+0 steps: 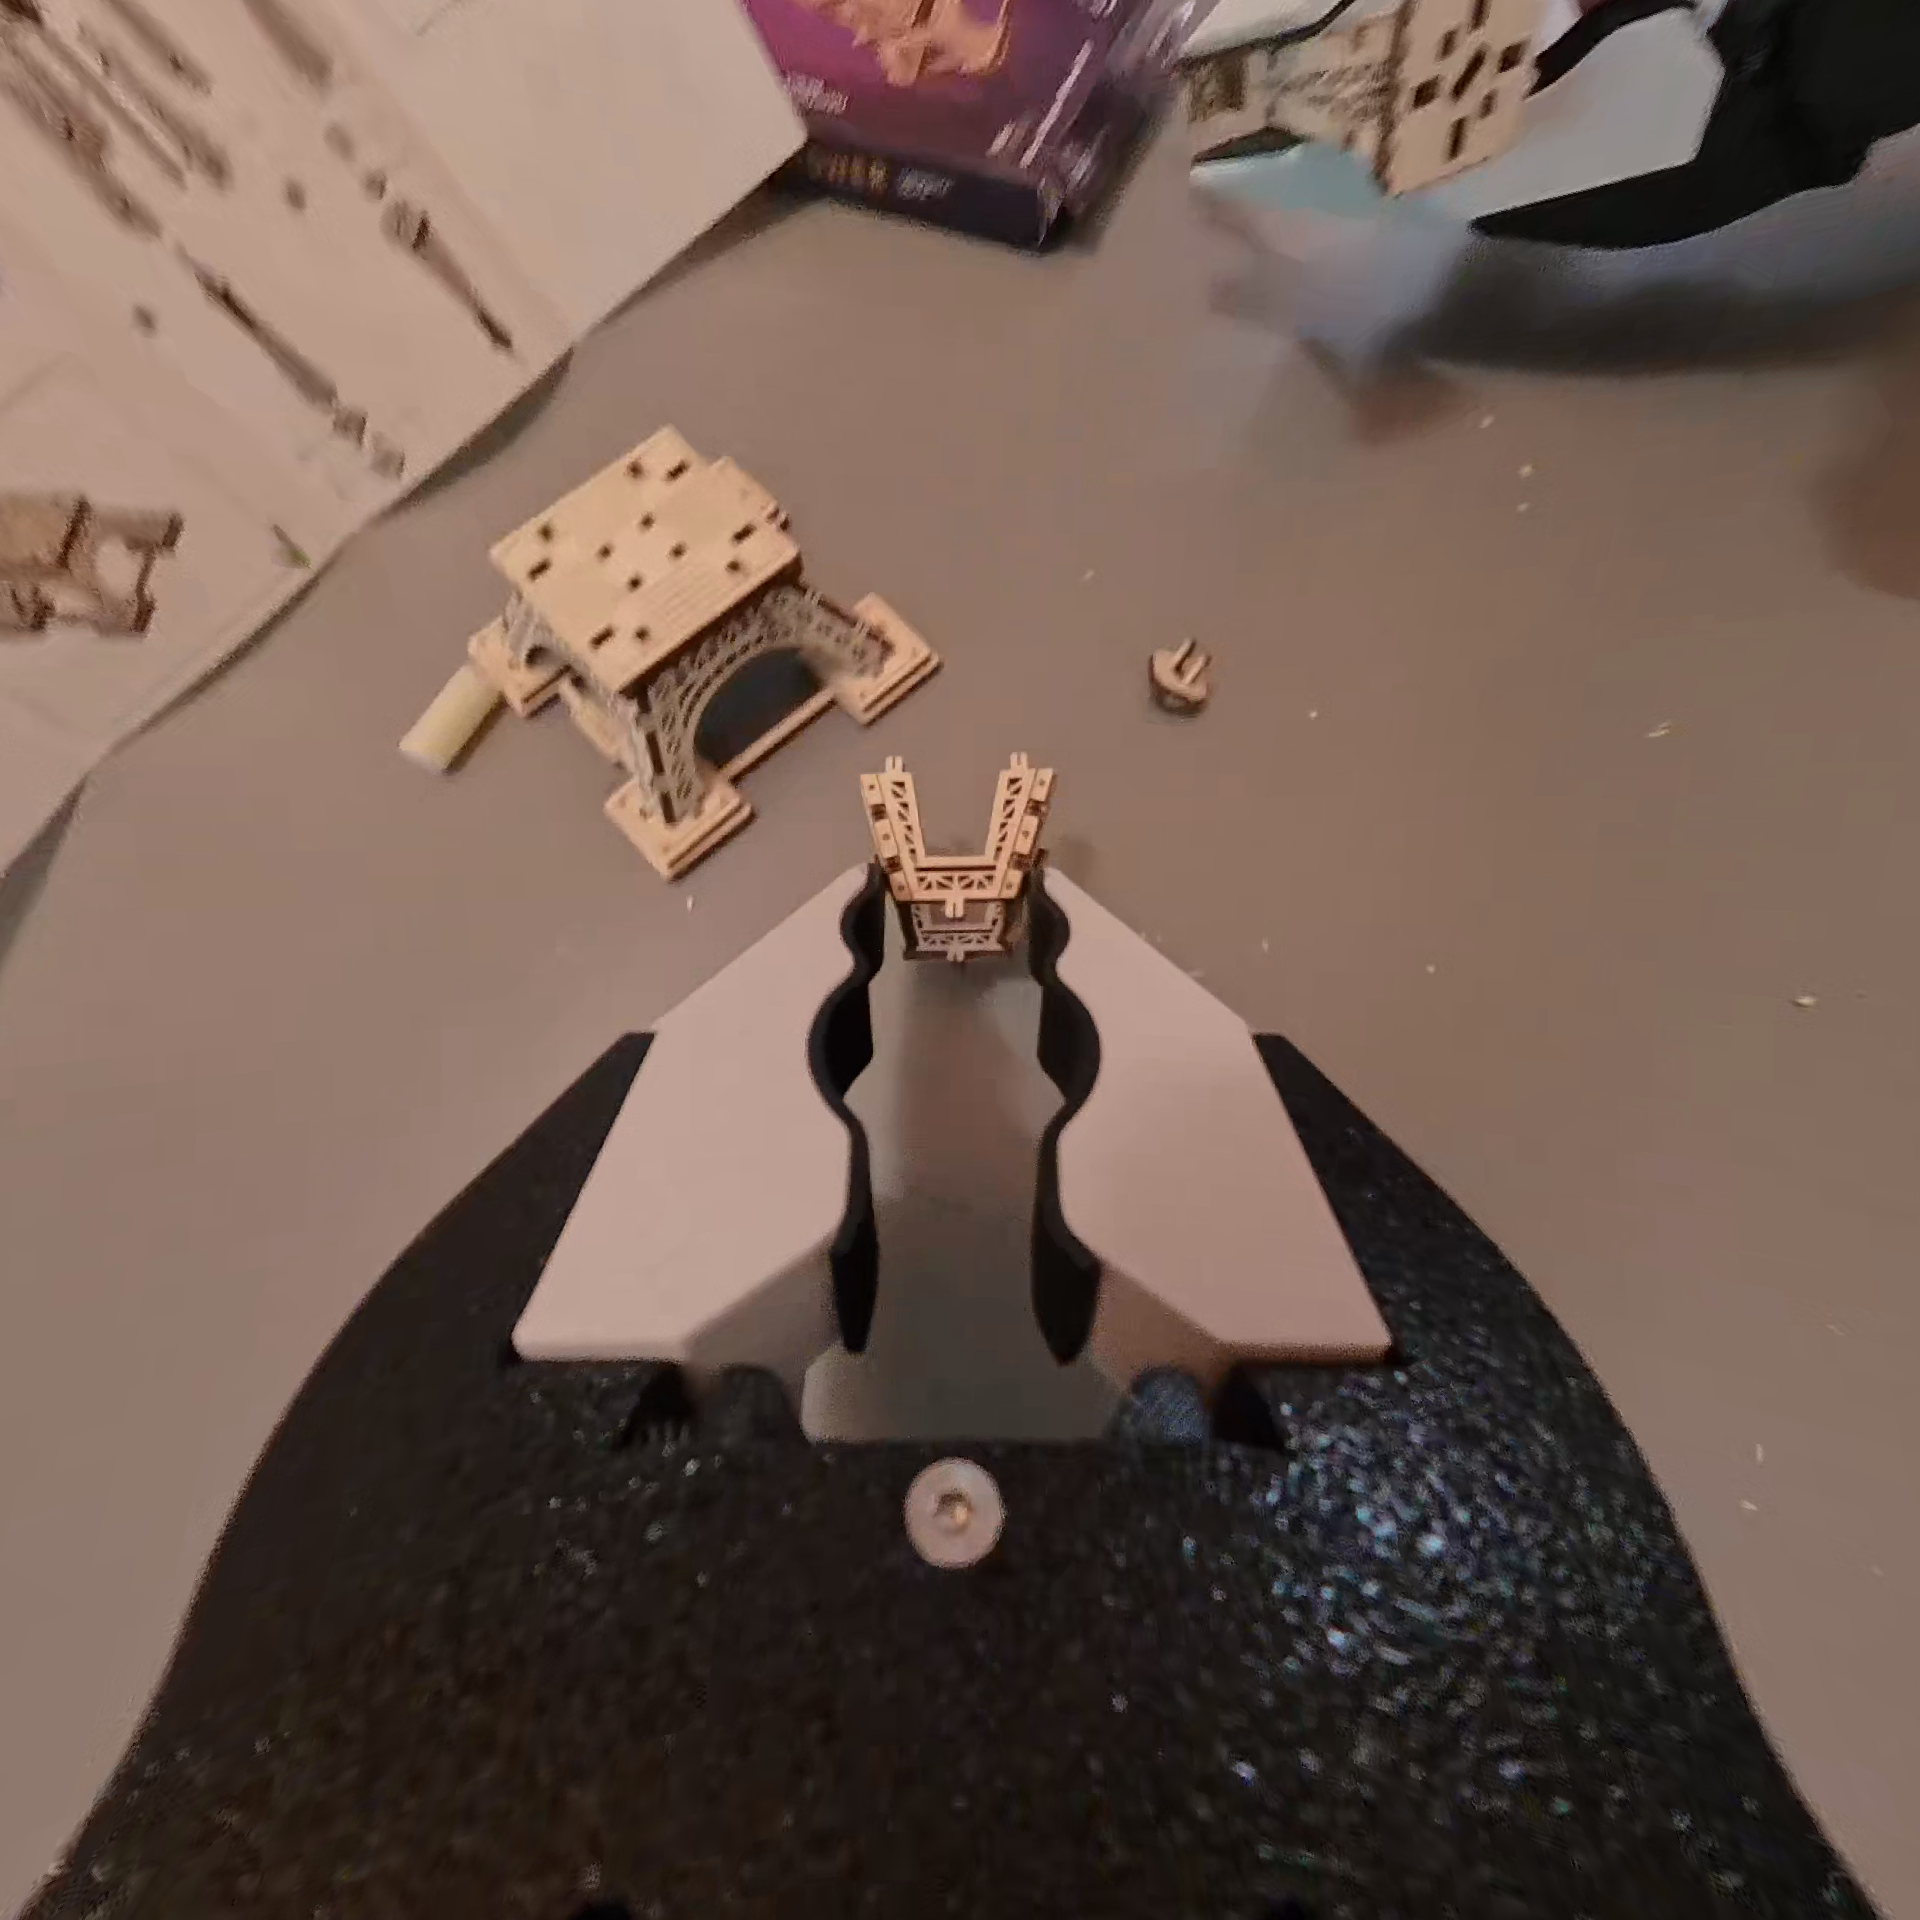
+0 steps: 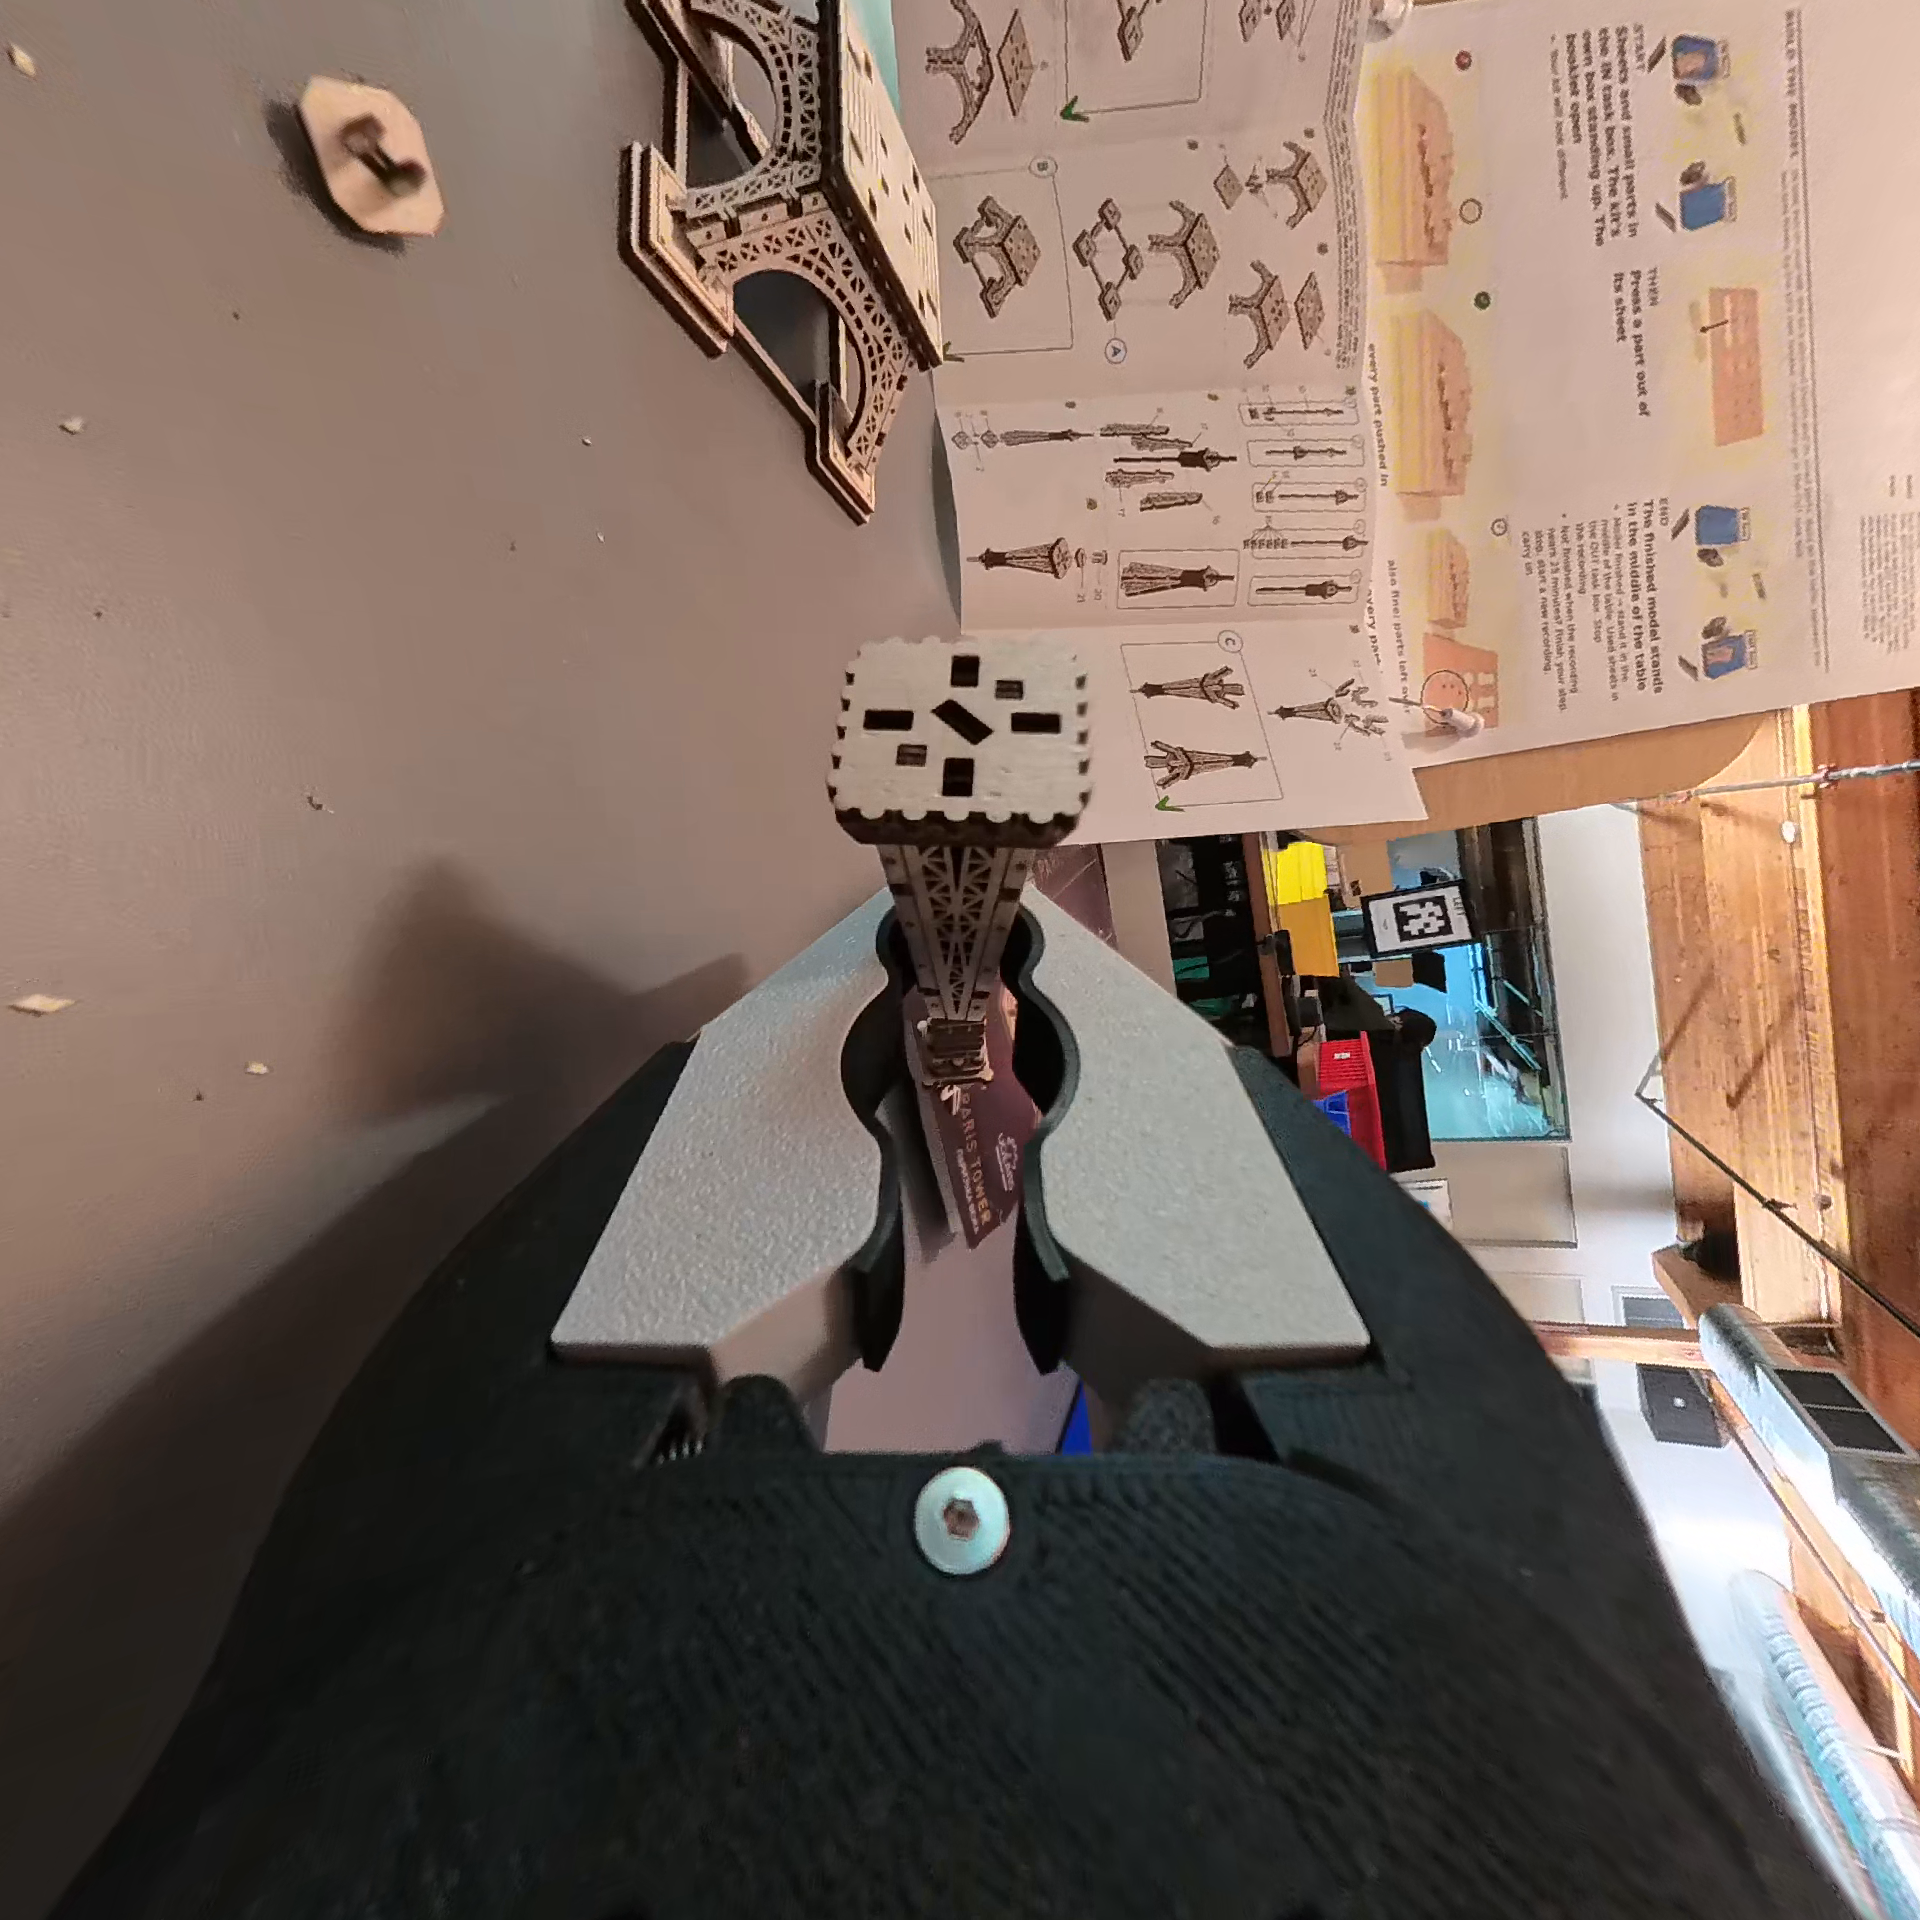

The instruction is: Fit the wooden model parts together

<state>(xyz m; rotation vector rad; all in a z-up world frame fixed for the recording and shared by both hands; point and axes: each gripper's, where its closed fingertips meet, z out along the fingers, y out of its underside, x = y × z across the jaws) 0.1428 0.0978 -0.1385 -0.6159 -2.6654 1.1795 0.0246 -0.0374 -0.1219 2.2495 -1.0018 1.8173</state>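
While both grippers hold parts above the grey table | left gripper pinches a forked lattice piece | right gripper clamps the tapered tower section | arched base sits apart | risk: thin tabs snapping if slots misalign.

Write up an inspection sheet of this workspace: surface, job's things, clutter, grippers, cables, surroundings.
Surface: grey table, dotted with wood crumbs.
Job's things: arched tower base standing on the table; forked lattice piece in the left gripper; tapered tower section with slotted square end in the right gripper; small loose wooden piece lying apart.
Clutter: instruction sheets, purple kit box, pale cylinder beside the base.
Grippers: both shut on their parts.
Cables: nothing seen.
Surroundings: wooden frames, shelving and coloured bins beyond the table in the right wrist view.
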